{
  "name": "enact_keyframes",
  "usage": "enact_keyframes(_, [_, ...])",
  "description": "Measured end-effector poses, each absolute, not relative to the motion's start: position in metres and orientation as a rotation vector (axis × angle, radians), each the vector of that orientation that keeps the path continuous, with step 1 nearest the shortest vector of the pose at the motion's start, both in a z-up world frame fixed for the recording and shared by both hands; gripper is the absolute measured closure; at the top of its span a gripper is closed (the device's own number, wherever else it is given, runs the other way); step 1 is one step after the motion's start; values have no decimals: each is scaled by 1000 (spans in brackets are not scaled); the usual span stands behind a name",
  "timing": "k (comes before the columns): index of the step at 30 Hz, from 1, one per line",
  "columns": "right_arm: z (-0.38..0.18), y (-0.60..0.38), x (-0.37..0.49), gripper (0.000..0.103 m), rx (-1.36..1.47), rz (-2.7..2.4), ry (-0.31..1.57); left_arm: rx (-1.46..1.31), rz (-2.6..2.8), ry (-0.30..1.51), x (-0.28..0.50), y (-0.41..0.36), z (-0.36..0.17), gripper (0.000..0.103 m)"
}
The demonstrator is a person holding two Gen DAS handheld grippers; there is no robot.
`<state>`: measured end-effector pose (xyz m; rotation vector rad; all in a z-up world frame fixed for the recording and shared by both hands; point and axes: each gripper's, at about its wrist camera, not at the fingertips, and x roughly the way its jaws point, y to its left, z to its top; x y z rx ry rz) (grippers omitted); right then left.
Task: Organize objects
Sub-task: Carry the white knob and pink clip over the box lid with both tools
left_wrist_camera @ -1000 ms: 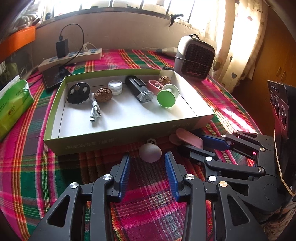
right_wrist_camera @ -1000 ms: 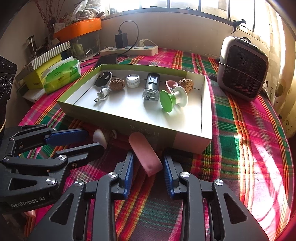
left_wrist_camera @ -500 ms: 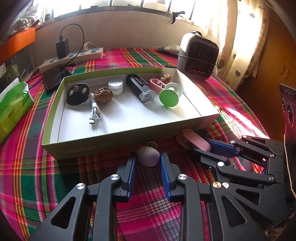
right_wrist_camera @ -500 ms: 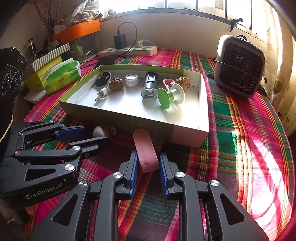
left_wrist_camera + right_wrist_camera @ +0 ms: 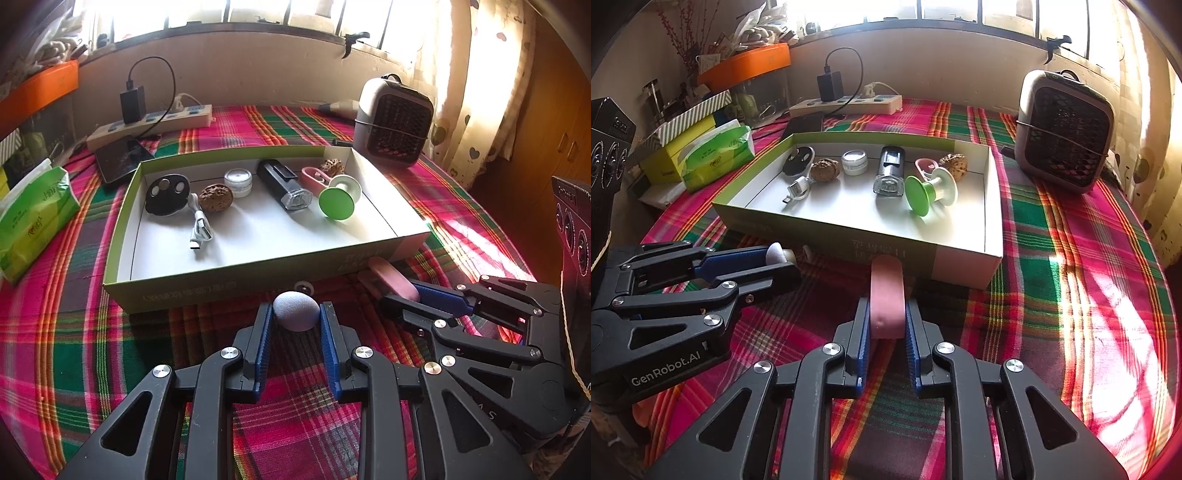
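Left wrist view: the left gripper point(image 5: 296, 317) squeezes a small grey ball point(image 5: 295, 309) on the checked cloth point(image 5: 110, 347). Right beside it, the right gripper point(image 5: 886, 314) has just closed tight on a pink case point(image 5: 887, 291). Behind both sits the green box point(image 5: 229, 286).

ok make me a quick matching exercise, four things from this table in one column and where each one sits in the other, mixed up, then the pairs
Things
1. grey ball
2. pink case
3. green spool
4. power strip

Places
A. inside the box, near its right end
B. between the pads of the right gripper
C. on the cloth behind the box, by the wall
D. between the pads of the left gripper, in front of the box

Pairs: 1-D, 2-B, 3-A, 4-C
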<state>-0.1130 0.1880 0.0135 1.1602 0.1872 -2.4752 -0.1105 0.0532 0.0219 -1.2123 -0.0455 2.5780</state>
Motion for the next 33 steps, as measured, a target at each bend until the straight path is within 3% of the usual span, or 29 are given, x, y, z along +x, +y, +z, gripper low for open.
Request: enact_keyframes(33, [45, 166, -141, 85, 1061, -2484, 125, -1132, 2684, -85, -143, 18, 52, 79])
